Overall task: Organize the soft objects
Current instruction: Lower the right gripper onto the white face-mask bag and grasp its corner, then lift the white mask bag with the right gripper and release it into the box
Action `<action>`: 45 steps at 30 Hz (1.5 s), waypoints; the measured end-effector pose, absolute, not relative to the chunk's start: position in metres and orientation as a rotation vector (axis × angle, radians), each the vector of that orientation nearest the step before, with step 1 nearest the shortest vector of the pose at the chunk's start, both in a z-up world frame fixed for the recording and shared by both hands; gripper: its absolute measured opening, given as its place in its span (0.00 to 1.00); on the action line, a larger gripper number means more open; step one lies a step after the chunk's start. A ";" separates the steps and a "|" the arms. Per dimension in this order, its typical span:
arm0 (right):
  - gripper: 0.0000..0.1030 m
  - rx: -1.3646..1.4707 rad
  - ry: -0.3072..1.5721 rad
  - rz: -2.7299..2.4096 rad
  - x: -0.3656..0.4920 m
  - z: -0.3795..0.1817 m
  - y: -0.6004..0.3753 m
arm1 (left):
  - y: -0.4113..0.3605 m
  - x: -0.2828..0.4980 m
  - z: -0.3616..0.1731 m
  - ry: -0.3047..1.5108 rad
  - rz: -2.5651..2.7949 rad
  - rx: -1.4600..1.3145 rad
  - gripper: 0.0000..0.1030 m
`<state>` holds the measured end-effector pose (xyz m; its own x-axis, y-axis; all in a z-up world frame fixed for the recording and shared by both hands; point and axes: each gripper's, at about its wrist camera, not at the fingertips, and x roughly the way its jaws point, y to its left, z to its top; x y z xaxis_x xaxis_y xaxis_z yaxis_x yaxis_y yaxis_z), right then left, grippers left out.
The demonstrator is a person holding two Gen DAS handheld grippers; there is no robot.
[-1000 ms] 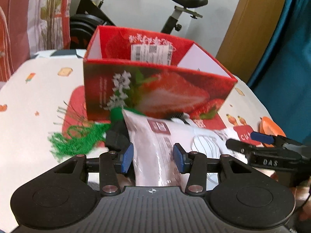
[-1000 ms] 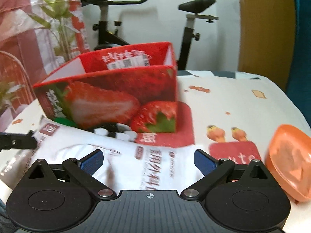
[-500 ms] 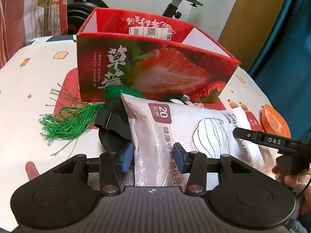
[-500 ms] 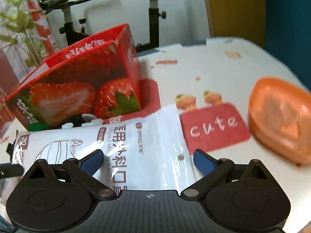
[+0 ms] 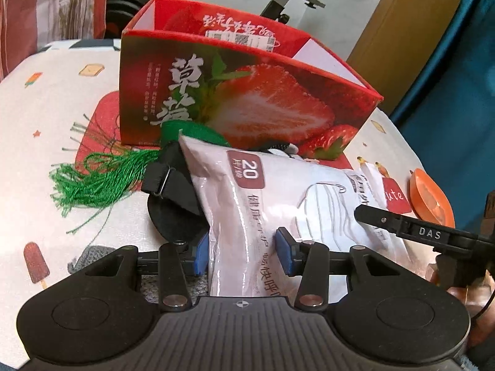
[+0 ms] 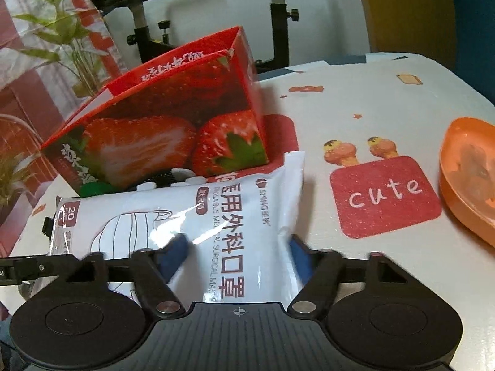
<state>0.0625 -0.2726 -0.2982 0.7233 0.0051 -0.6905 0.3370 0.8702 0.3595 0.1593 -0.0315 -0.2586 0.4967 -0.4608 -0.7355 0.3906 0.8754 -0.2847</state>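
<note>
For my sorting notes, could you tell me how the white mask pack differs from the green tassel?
The mask pack is a smooth, glossy printed pouch; the green tassel is loose, splayed thread. The pack sits between the pads of the left gripper and right gripper; the tassel lies untouched. Both lie before the strawberry box.

A room in a home. An exercise bike (image 6: pixel 278 15) stands by a white wall behind the table (image 6: pixel 355 99), whose cloth bears cartoon prints and the word "cute". A potted plant (image 6: pixel 62 40) and a patterned curtain (image 5: pixel 46 6) stand to one side, a wooden door (image 5: pixel 417 18) to the other.
</note>
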 end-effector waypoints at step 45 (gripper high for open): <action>0.10 0.095 0.394 -0.209 0.194 -0.181 -0.312 | -0.043 0.298 -0.161 0.620 -0.459 -0.133 0.45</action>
<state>0.1944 -0.3118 -0.1811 0.9023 -0.1838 -0.3900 0.2205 0.9741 0.0508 0.2978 -0.0427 -0.1607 0.7173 -0.4522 -0.5301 0.3741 0.8918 -0.2546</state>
